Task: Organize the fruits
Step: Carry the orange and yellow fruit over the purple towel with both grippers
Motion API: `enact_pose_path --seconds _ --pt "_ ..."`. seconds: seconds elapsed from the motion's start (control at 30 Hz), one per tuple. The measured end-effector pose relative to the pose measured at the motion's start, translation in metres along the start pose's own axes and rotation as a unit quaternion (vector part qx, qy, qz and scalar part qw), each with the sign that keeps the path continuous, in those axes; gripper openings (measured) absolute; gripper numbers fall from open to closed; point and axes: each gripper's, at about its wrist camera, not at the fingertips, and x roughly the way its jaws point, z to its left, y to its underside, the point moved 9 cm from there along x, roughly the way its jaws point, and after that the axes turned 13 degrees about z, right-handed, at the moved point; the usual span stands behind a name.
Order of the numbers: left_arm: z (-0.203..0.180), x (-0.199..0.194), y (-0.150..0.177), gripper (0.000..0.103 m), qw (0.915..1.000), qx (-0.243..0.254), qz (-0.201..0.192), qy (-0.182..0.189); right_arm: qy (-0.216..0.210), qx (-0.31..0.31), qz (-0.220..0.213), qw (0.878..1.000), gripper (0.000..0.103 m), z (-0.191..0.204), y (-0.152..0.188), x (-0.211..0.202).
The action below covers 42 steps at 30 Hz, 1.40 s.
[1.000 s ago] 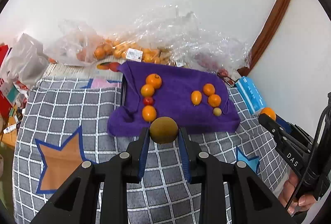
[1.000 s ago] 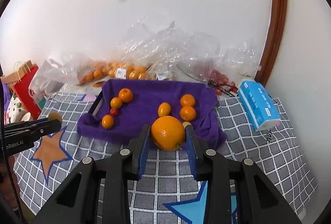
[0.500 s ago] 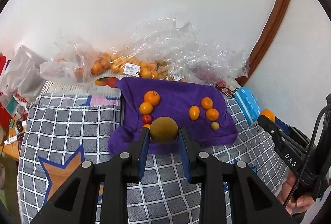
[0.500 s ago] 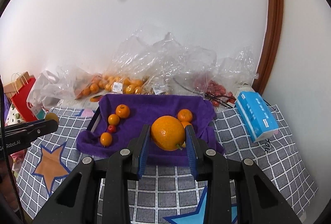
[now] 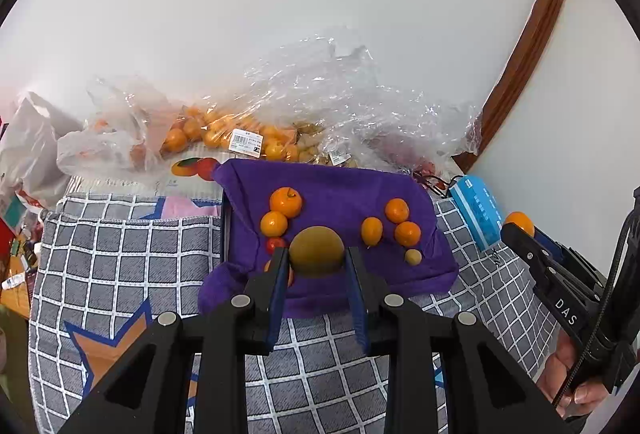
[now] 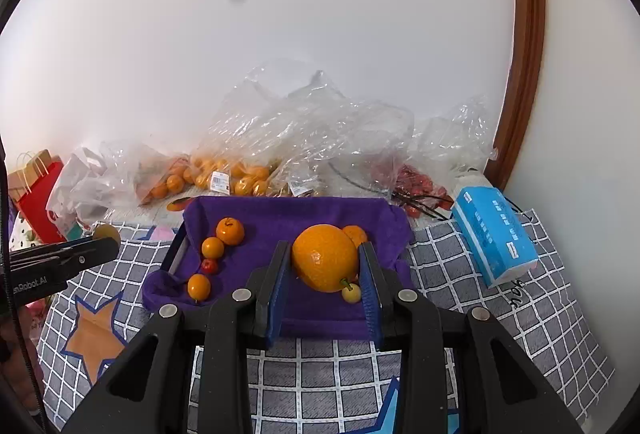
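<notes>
My left gripper (image 5: 316, 260) is shut on a brown-green round fruit (image 5: 316, 250), held above the near edge of a tray draped in a purple cloth (image 5: 340, 193). My right gripper (image 6: 325, 266) is shut on a large orange (image 6: 325, 257) over the same purple cloth (image 6: 288, 218). On the cloth, a left column holds small oranges (image 6: 230, 230) and a red fruit (image 6: 209, 266). A right group has small oranges (image 5: 397, 210), an oval one (image 5: 371, 230) and a small yellow fruit (image 6: 351, 292). In each wrist view the other gripper shows at the side, fruit in it.
Clear plastic bags with several oranges (image 5: 208, 137) and red fruits (image 6: 416, 185) lie against the wall behind the tray. A blue tissue pack (image 6: 494, 236) sits at the right. A grey checked mat with star patches (image 6: 520, 314) covers the table. Red paper bags (image 6: 34, 201) stand at the left.
Both grippers have drawn back and risen a little with their fruits still held; the tray and bags now sit lower and farther in both views.
</notes>
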Motion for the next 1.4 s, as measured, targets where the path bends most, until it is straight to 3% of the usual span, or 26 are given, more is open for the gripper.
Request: enact_pose_path --seconds 0.8,1.4 --pt "0.002 0.032 -0.026 0.027 0.9999 0.002 0.011 0.012 0.01 -0.006 0.021 1.0 0.033 0.001 -0.011 0.034" --pt "0.012 0.079 -0.033 0.027 0.999 -0.011 0.042 0.011 0.003 -0.007 0.074 0.997 0.033 -0.002 0.003 0.091"
